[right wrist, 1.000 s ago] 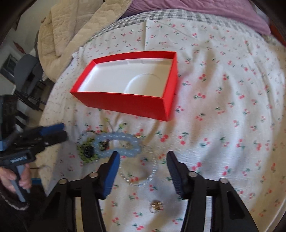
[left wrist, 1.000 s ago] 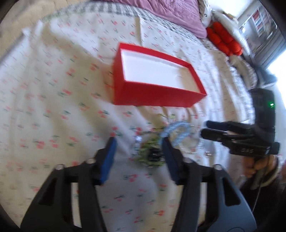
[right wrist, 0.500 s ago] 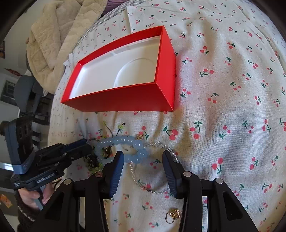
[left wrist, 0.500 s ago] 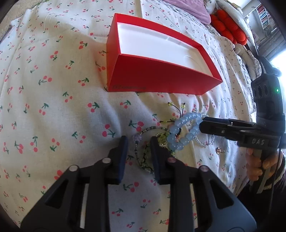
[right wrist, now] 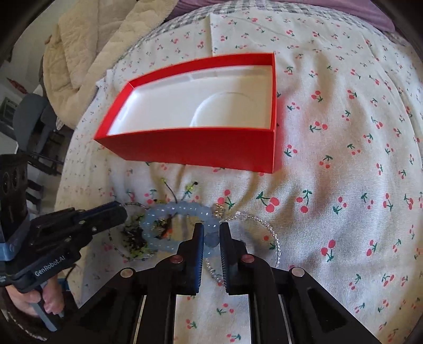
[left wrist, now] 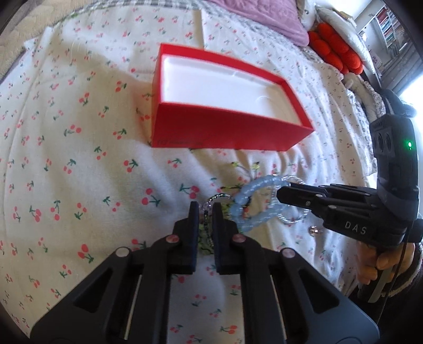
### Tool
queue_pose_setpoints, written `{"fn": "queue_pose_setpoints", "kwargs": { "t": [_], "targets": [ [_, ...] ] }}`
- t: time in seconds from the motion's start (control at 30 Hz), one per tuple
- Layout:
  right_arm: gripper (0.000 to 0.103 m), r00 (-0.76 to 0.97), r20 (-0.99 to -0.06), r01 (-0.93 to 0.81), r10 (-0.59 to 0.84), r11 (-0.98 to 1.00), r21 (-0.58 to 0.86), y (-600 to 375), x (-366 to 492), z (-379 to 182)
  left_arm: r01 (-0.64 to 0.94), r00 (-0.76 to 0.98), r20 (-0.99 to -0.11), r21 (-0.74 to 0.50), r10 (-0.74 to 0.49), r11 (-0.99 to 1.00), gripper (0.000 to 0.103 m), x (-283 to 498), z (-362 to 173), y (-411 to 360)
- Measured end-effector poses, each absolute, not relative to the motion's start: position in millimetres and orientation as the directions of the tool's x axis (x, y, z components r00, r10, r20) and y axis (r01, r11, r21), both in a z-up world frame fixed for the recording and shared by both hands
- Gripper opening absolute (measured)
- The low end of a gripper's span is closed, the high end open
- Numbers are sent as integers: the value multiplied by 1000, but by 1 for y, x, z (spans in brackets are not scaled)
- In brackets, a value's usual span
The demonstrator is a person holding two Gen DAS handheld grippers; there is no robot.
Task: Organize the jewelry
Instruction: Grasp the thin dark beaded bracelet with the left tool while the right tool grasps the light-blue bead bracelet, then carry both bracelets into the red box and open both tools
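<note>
A tangle of jewelry lies on the cherry-print bedspread in front of an open red box (left wrist: pixel 227 132) (right wrist: pixel 201 148) with a white lining. My left gripper (left wrist: pixel 205 209) is shut on a green and black beaded necklace (left wrist: pixel 205 232) (right wrist: pixel 134 238). My right gripper (right wrist: pixel 210 235) is shut on a pale blue beaded bracelet (right wrist: pixel 179 209) (left wrist: pixel 253 201). A clear beaded bracelet (right wrist: pixel 267 230) lies under and right of the blue one. The right gripper also shows in the left wrist view (left wrist: pixel 280 194), the left one in the right wrist view (right wrist: pixel 124 214).
A small gold ring (left wrist: pixel 313 230) lies on the spread by the right gripper. A purple pillow (left wrist: pixel 264 18) and an orange cushion (left wrist: pixel 335 50) lie at the far side of the bed. A cream blanket (right wrist: pixel 87 53) is heaped at the left.
Both grippers have closed from wide open: the left on the green and black necklace, the right on the blue bracelet. Both had moved down to the jewelry pile.
</note>
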State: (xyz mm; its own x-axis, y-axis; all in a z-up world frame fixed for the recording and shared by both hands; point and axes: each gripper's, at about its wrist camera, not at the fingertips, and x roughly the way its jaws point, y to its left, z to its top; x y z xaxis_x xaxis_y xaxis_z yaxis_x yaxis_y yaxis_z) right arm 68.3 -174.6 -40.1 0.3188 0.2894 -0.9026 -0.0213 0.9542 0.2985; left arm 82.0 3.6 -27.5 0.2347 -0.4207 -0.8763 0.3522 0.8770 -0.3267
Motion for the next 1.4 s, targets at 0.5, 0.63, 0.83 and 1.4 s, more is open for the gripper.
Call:
{"fn": "queue_pose_setpoints", "kwargs": {
  "t": [0.5, 0.63, 0.83, 1.4],
  "targets": [
    [12, 414, -857, -90, 307, 951, 297, -167, 43, 14, 393, 361, -818, -302, -448, 869, 10, 60, 22, -4],
    [12, 438, -842, -89, 316, 947, 309, -170, 40, 26, 391, 382, -805, -305, -454, 869, 10, 62, 31, -10],
    [12, 488, -818, -74, 304, 948, 308, -180, 41, 47, 389, 415, -782, -310, -466, 868, 10, 70, 46, -14],
    [12, 634, -737, -29, 234, 960, 279, -189, 89, 93, 318, 441, -689, -479, -575, 818, 10, 140, 49, -19]
  ]
}}
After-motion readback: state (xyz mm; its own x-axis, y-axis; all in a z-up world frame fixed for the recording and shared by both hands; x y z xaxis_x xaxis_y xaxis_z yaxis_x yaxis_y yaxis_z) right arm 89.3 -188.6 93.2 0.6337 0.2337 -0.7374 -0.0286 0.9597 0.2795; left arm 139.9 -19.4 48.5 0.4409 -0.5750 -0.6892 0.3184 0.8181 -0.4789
